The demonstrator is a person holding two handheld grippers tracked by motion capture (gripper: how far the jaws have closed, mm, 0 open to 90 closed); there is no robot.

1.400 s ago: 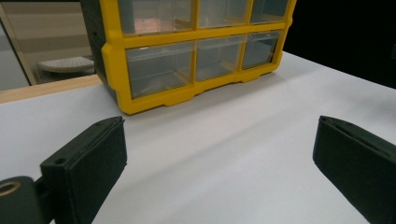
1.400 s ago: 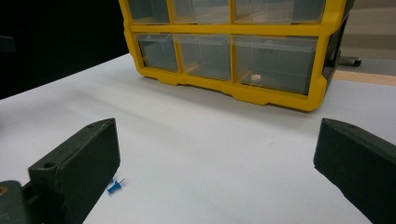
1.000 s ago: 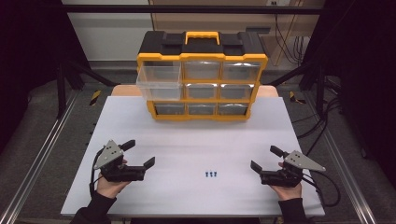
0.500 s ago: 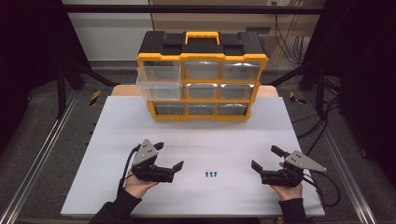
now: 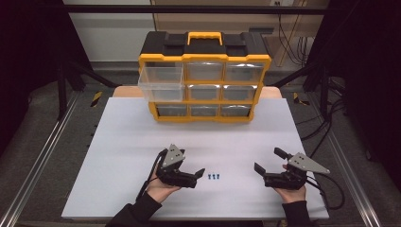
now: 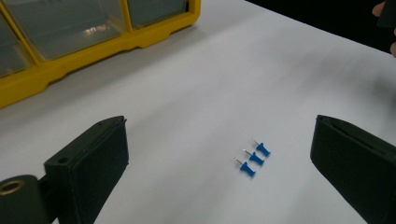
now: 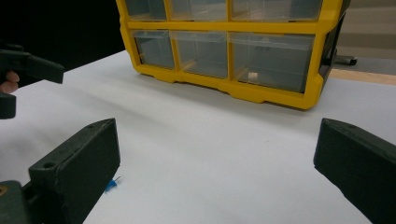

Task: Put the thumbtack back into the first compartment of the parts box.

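Three blue push pins (image 5: 214, 177) lie in a short row on the white table (image 5: 118, 156), near its front edge. My left gripper (image 5: 191, 163) sits just left of them, open, its jaws pointing at them. In the left gripper view the pins (image 6: 252, 157) lie on the table between and ahead of the wide-apart jaws of the left gripper (image 6: 219, 123). My right gripper (image 5: 268, 159) rests to the right of the pins, open and empty. In the right gripper view one blue pin (image 7: 111, 185) peeks out beside the left jaw of the right gripper (image 7: 218, 126).
A yellow and black drawer organizer (image 5: 204, 80) with clear drawers stands at the back of the table. Its top-left drawer (image 5: 161, 82) is pulled out. Metal frame rails run along both sides of the table.
My left gripper has moved right along the table's front, from the left side to just beside the pins. The right gripper has stayed put.
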